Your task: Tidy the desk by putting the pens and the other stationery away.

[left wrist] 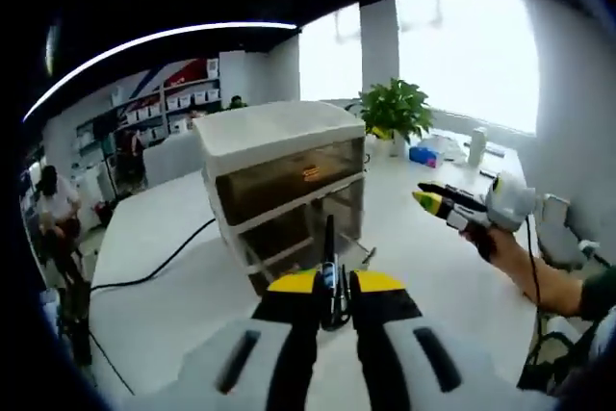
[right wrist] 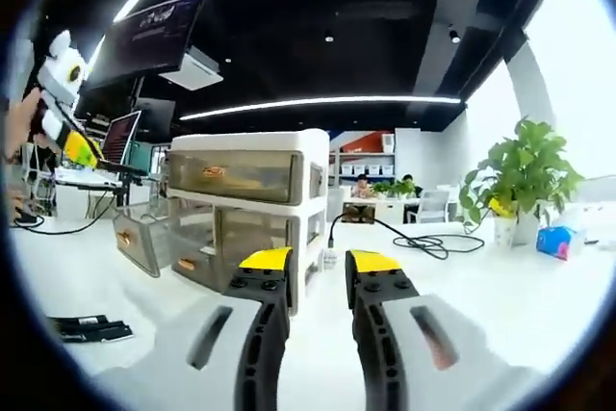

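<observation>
Your left gripper (left wrist: 333, 288) is clenched on a dark pen (left wrist: 328, 271) that stands up between the yellow tips, right in front of the drawer cabinet (left wrist: 285, 187), while your right gripper (right wrist: 306, 267) hangs released with nothing between its jaws. In the right gripper view the lower drawer (right wrist: 144, 236) stands pulled out, so carry the pen over that opening, keep it level, and let go only once it is inside; more dark pens (right wrist: 89, 327) lie on the desk (right wrist: 549, 295). No writing on the drawer fronts can be read.

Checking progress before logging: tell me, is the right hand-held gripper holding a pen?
No, the right hand-held gripper has nothing between its parted jaws.
</observation>
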